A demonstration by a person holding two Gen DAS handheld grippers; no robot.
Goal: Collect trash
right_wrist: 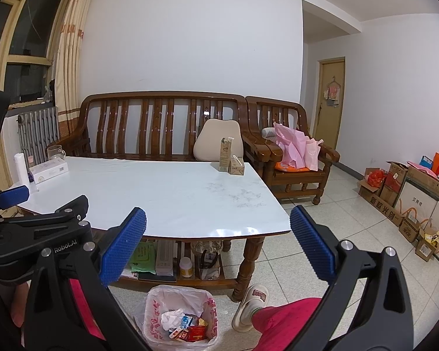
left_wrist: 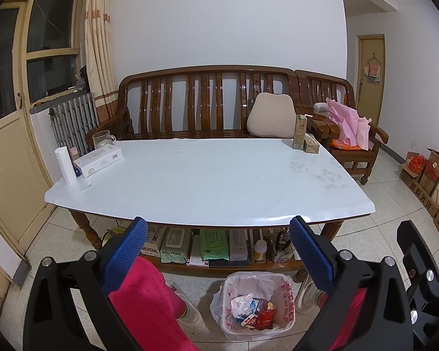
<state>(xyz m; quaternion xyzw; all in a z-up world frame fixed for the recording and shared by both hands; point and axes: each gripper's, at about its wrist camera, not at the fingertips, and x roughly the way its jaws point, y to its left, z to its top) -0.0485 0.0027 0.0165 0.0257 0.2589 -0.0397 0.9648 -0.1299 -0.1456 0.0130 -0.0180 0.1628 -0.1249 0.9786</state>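
White table (left_wrist: pixel 207 175): at its left end stood a white roll (left_wrist: pixel 65 165), a flat white box (left_wrist: pixel 98 159) and a glass mug (left_wrist: pixel 102 138); at the far right corner, a tall drink carton (left_wrist: pixel 300 131) beside a small carton (left_wrist: pixel 310 144). Left gripper (left_wrist: pixel 218 251): jaws wide apart, empty, held above the floor. Trash bin (left_wrist: pixel 253 304), bag-lined, on the floor before the table between the person's slippered feet, held crumpled paper and wrappers. Right gripper (right_wrist: pixel 218 248): jaws apart, empty.

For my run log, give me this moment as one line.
left gripper: open, empty | right gripper: open, empty | white-bagged trash bin: holds wrappers | tall drink carton: on table
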